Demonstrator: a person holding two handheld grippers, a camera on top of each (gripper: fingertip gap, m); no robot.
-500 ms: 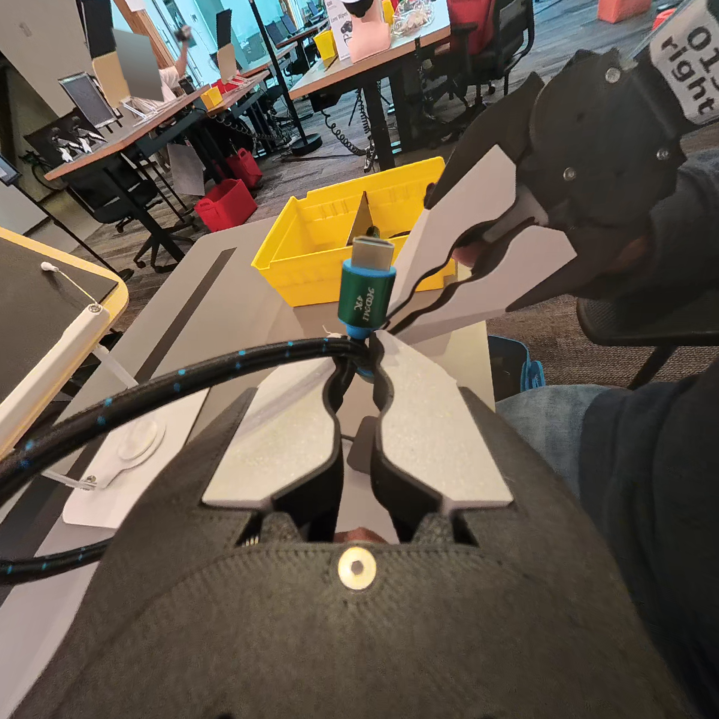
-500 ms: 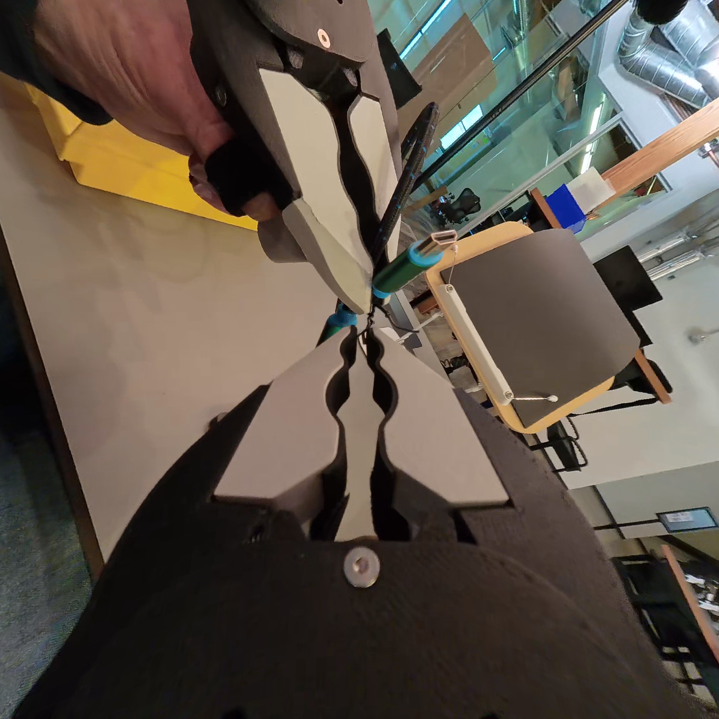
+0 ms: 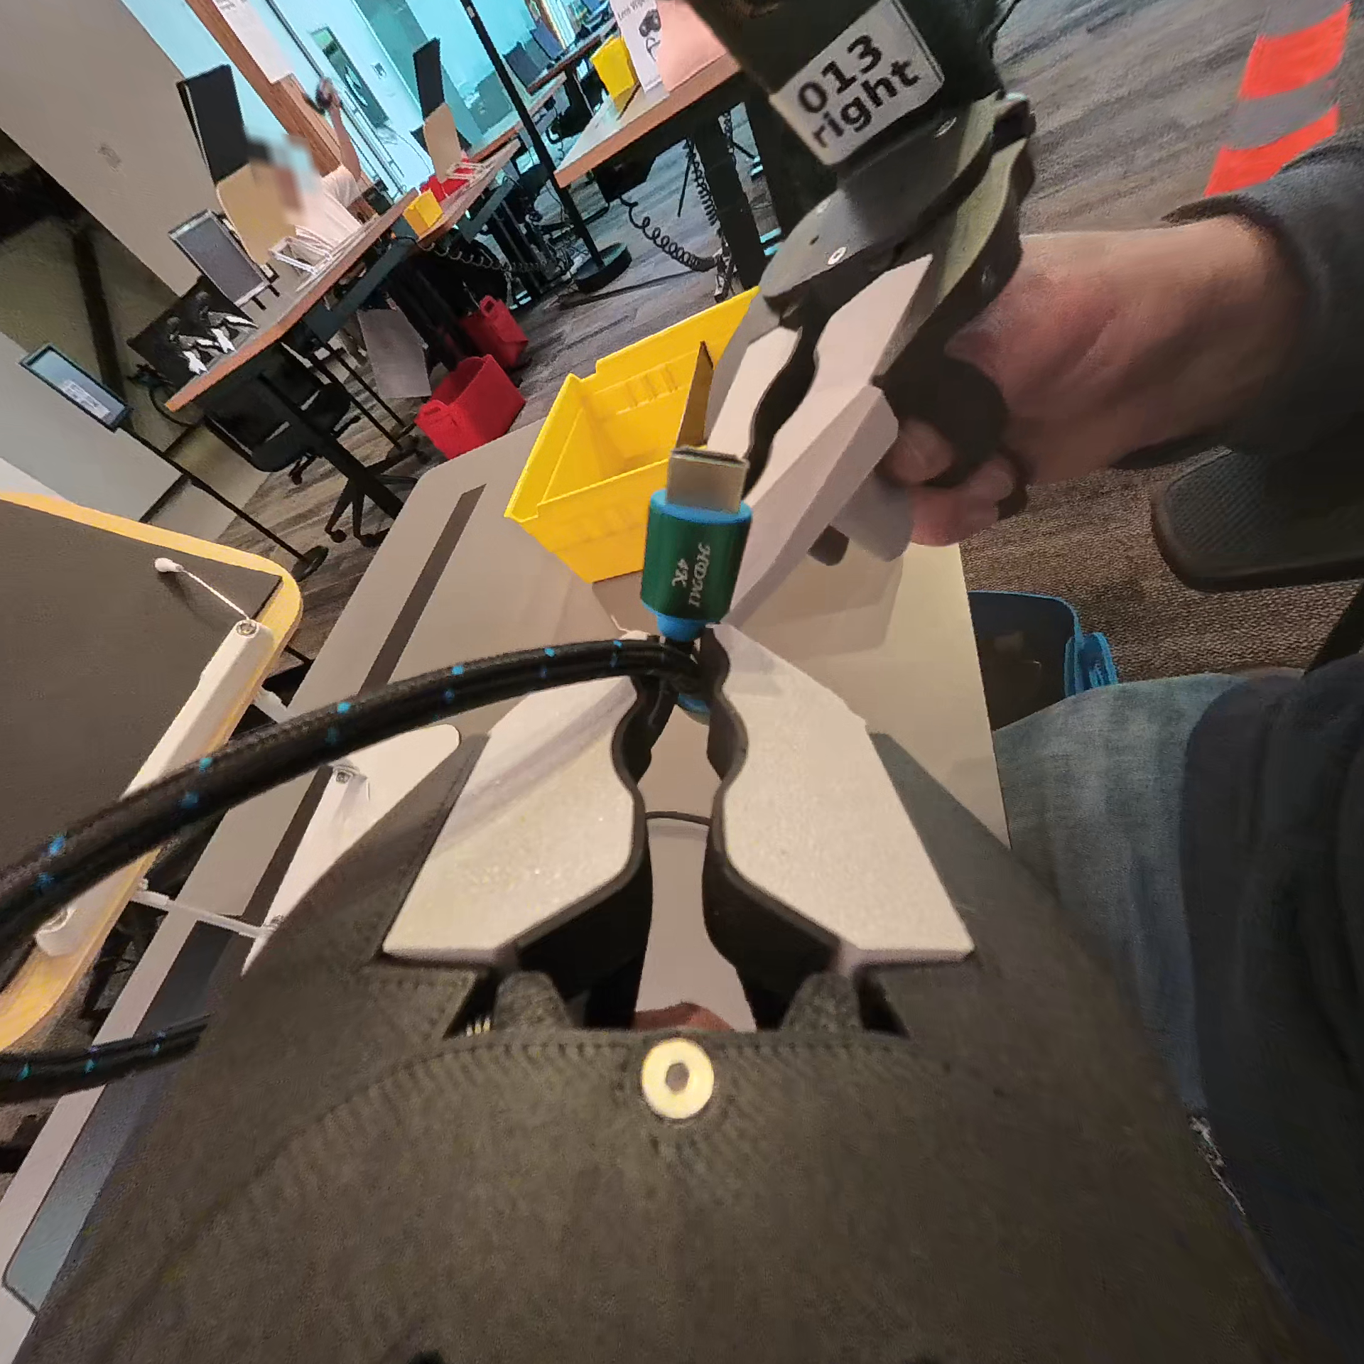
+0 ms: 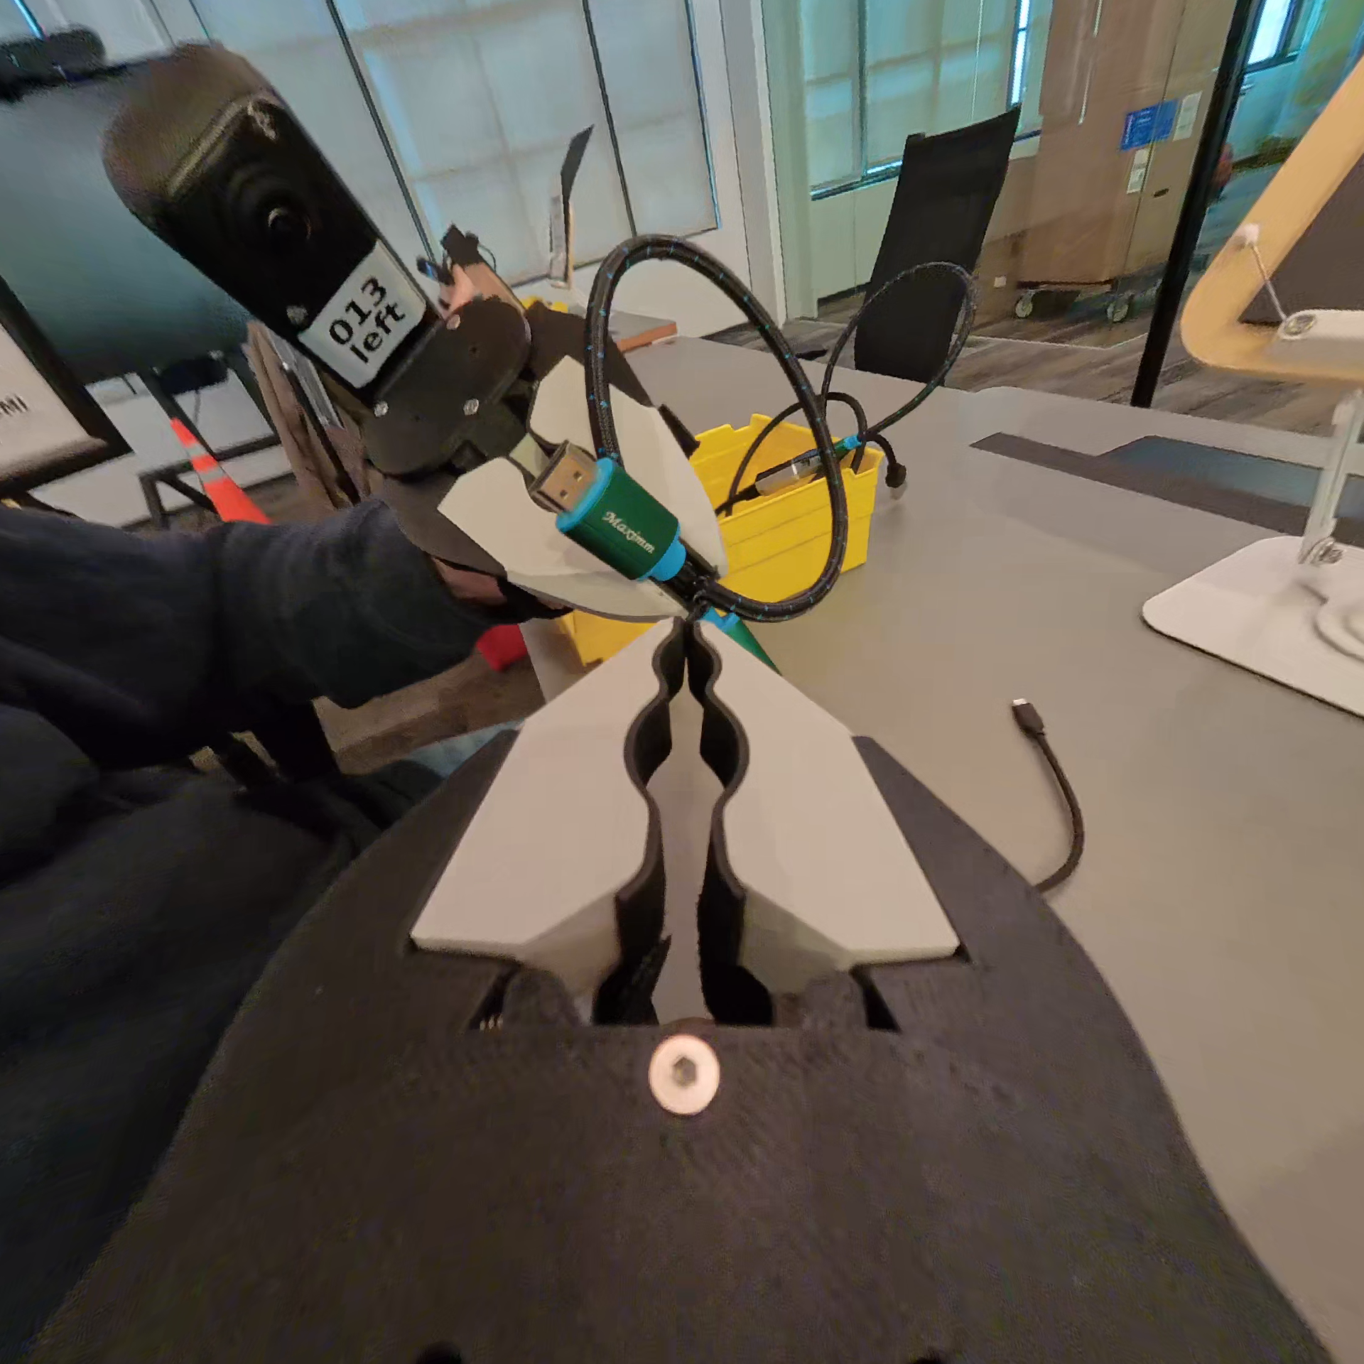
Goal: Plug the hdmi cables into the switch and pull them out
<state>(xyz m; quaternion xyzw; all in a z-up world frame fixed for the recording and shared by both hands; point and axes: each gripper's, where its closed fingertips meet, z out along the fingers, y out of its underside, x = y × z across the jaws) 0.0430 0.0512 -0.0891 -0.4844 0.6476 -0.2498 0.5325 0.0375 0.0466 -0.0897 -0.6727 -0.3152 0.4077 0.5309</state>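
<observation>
Above the grey table (image 4: 1033, 517), the two grippers meet tip to tip and both grasp the same HDMI cable (image 3: 295, 745). The left gripper (image 3: 697, 664) has its fingers clenched on the black braided cable just below the green plug (image 3: 690, 561), and the plug stands upright over the fingertips, its metal end pointing up. In the right wrist view the plug (image 4: 616, 528) lies tilted against the white fingers of the left gripper. The right gripper (image 4: 685, 627) has its fingers almost fully closed, and their tips pinch the cable right beside the blue collar of the plug. From this point the cable makes a big loop in the air and then goes down toward the yellow bin (image 4: 797, 517), which stands on the table behind the grippers. More cables lie inside this bin. A thin black cable (image 4: 1059, 797) rests on the table to the right, well apart from the grippers. A white stand base (image 4: 1255, 620) is near the right edge.
</observation>
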